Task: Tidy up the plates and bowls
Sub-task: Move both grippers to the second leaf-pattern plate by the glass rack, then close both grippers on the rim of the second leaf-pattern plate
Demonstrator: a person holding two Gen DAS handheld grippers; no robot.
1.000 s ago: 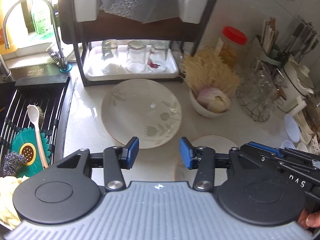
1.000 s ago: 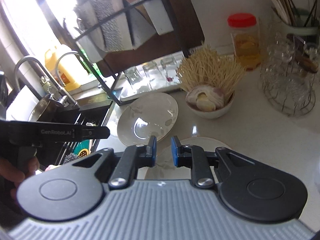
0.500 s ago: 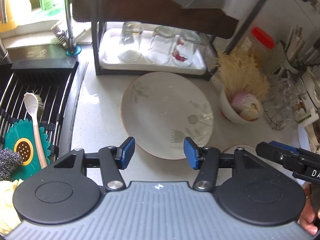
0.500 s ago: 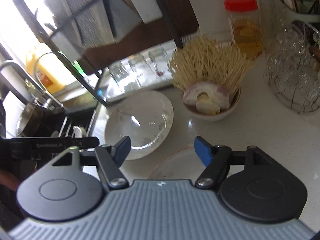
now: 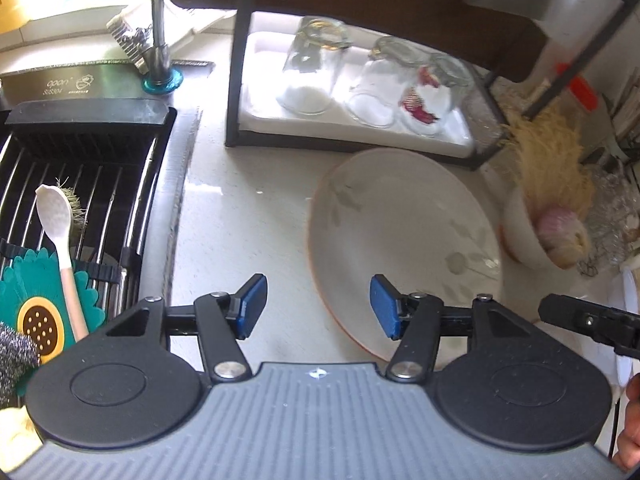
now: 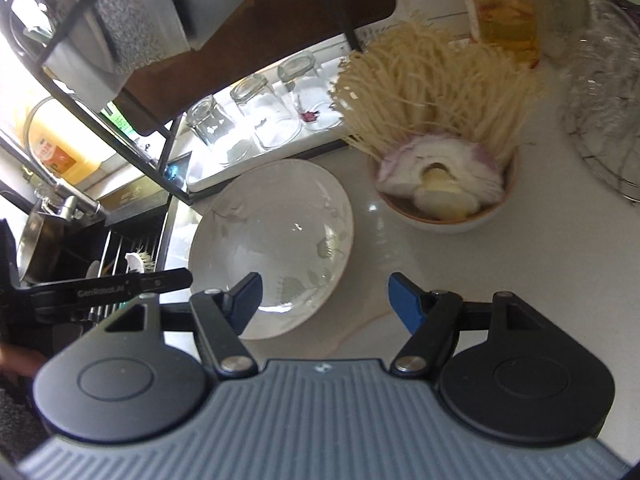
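**Both grippers open over the floral plate**

The large floral plate (image 5: 404, 240) lay flat on the pale surface (image 5: 240, 216), just in front of the black dish rack (image 5: 236, 80) that held three upturned glasses (image 5: 310, 76) on a white tray. In the left wrist view its near-left rim passed between the two blue pads; the right pad stood over the plate, the left pad over bare surface. The left gripper (image 5: 316, 310) was therefore the nearer one, with the rim straight ahead and slightly to its right. Nothing was pinched: its jaws were partly open and empty, having just been opening.

The right gripper (image 6: 326, 300) was also open and empty. Its jaws had just been spreading from nearly shut, and the plate sat ahead and to its left. The curved rim of a second, smaller plate (image 6: 360, 328) showed below it.

To the plate's right stood a bowl (image 6: 448, 216) holding onion and garlic, with dried noodles behind it.

Compared with a second earlier, both views sat lower and closer to the plate, which filled more of each frame. The sink rack (image 5: 80, 184) had come into fuller view on the left.
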